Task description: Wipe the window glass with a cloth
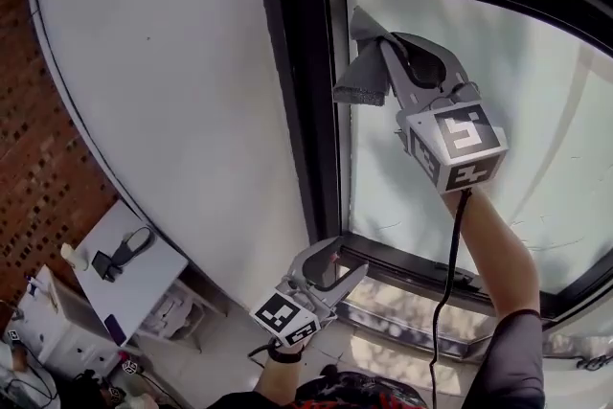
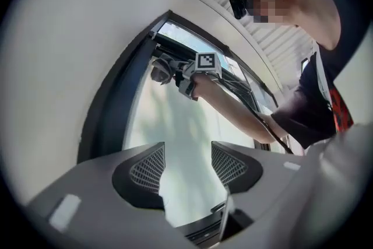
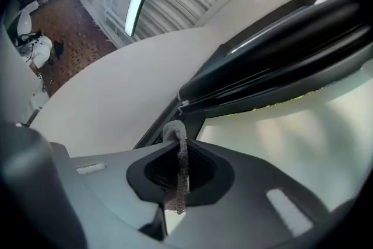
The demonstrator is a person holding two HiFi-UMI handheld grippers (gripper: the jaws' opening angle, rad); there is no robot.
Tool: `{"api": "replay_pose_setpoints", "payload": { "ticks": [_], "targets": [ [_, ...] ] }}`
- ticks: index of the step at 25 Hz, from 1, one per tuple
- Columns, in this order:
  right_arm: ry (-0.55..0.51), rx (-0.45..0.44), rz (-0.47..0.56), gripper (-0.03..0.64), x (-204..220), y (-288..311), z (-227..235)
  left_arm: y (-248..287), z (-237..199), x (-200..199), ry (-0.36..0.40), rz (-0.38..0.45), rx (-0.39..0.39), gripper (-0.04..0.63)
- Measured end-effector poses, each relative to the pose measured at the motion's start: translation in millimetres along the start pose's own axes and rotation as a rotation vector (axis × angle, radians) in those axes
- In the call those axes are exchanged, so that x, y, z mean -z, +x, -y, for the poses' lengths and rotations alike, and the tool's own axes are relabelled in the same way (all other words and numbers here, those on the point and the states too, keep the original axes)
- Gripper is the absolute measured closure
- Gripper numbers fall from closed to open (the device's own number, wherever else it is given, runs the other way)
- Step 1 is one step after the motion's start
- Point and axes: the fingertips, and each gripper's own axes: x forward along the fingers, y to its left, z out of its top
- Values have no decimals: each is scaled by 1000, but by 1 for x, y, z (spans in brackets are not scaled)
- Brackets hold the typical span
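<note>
A grey cloth (image 1: pixel 366 62) is pinched in my right gripper (image 1: pixel 388 48), which is raised to the upper left corner of the window glass (image 1: pixel 536 129). In the right gripper view the jaws are shut on the cloth (image 3: pixel 179 175), a thin strip hanging between them, with the pane (image 3: pixel 291 131) to the right. My left gripper (image 1: pixel 345 271) hangs low by the bottom of the dark window frame (image 1: pixel 311 110), open and holding nothing. The left gripper view looks up the glass (image 2: pixel 175 131) between its open fingers (image 2: pixel 147 167), toward the right gripper (image 2: pixel 166 70).
A white curved wall (image 1: pixel 163 91) lies left of the frame. Below left stand a white table (image 1: pixel 129 278) with small items, and a brick wall (image 1: pixel 43 168). The sill (image 1: pixel 412 273) runs along the window's bottom. A cable (image 1: pixel 445 283) trails from the right gripper.
</note>
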Motion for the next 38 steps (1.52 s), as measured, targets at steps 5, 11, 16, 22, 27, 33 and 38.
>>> {"api": "replay_pose_setpoints", "payload": {
  "ticks": [5, 11, 16, 22, 27, 33, 38],
  "targets": [
    [3, 15, -38, 598, 25, 30, -5, -20, -13, 11, 32, -47, -52, 360],
    [-48, 129, -70, 598, 28, -7, 39, 8, 10, 20, 8, -59, 89, 430],
    [-118, 247, -95, 598, 15, -64, 94, 45, 38, 27, -38, -51, 202, 430],
    [-183, 424, -140, 598, 2, -158, 178, 95, 81, 30, -102, -12, 328, 486],
    [-213, 557, -169, 598, -8, -238, 240, 129, 108, 29, -165, 11, 373, 564],
    [-309, 753, -233, 598, -19, -334, 312, 160, 145, 30, -201, 22, 447, 594],
    [-306, 926, -293, 598, -19, -419, 363, 178, 172, 34, -252, 14, 506, 594]
  ]
}}
